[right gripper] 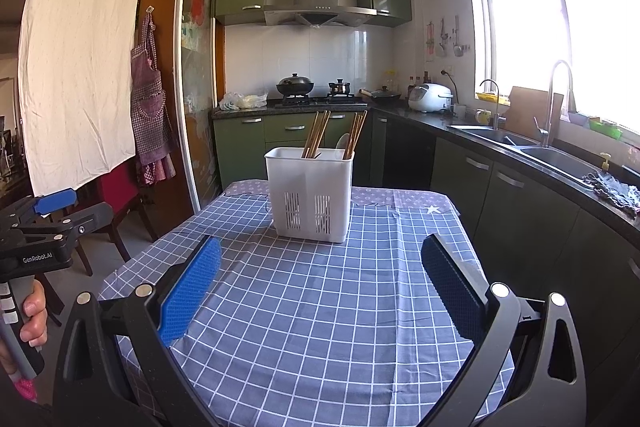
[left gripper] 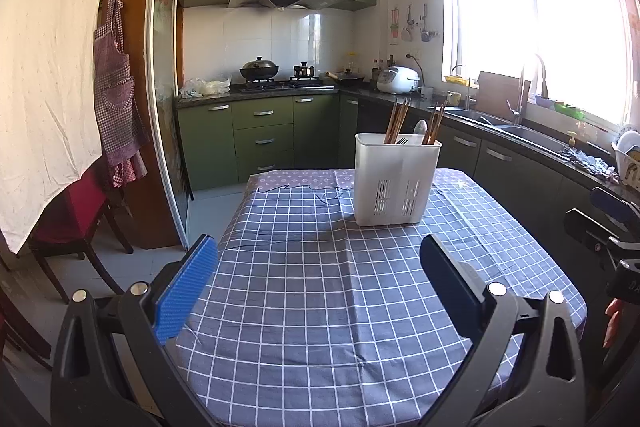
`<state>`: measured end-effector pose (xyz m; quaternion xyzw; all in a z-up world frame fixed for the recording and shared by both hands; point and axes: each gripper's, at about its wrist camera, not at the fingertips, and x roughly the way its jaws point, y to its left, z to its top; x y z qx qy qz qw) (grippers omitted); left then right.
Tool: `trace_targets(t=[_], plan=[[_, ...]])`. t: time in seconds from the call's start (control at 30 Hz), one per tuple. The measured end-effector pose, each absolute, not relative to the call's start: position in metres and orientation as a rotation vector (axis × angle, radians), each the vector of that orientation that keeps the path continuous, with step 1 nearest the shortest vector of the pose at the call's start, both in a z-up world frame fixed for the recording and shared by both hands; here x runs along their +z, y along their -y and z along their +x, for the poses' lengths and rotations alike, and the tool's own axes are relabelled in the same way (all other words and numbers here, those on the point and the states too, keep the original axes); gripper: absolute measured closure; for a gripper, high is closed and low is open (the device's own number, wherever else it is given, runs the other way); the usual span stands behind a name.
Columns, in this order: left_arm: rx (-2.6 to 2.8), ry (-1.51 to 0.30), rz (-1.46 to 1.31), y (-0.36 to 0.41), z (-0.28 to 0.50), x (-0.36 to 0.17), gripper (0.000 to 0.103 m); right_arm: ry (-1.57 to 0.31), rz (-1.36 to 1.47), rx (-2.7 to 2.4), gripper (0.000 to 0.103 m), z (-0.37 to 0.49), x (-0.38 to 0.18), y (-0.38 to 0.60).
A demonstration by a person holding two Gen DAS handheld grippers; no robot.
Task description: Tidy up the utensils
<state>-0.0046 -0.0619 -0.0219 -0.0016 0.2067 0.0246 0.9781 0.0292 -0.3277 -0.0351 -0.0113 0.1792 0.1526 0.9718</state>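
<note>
- The left gripper (left gripper: 320,291) hovers low in the frame over the checked tablecloth (left gripper: 320,307), jaws spread wide, holding nothing.
- The right gripper (right gripper: 320,291) is likewise wide open and empty.
- The white utensil holder (right gripper: 310,193) stands upright at centre frame on the table's far end, with wooden chopsticks (right gripper: 316,133), a spoon (right gripper: 343,141) and a fork (left gripper: 402,141) inside.

Table front clear, 1 obstacle at back

Checked cloth (left gripper: 320,287) bare btwn grippers & white utensil caddy (left gripper: 394,181); chopsticks (right gripper: 316,134) stick up above rim, blocking straight-down entry.
</note>
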Motion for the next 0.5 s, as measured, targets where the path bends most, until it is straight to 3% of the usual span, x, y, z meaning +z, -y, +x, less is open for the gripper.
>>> trace_targets(t=[0.5], plan=[[0.081,-0.429,-0.025,0.054,0.002,-0.020,0.007,-0.371,-0.018,0.313,0.004,0.030,-0.037,0.328]])
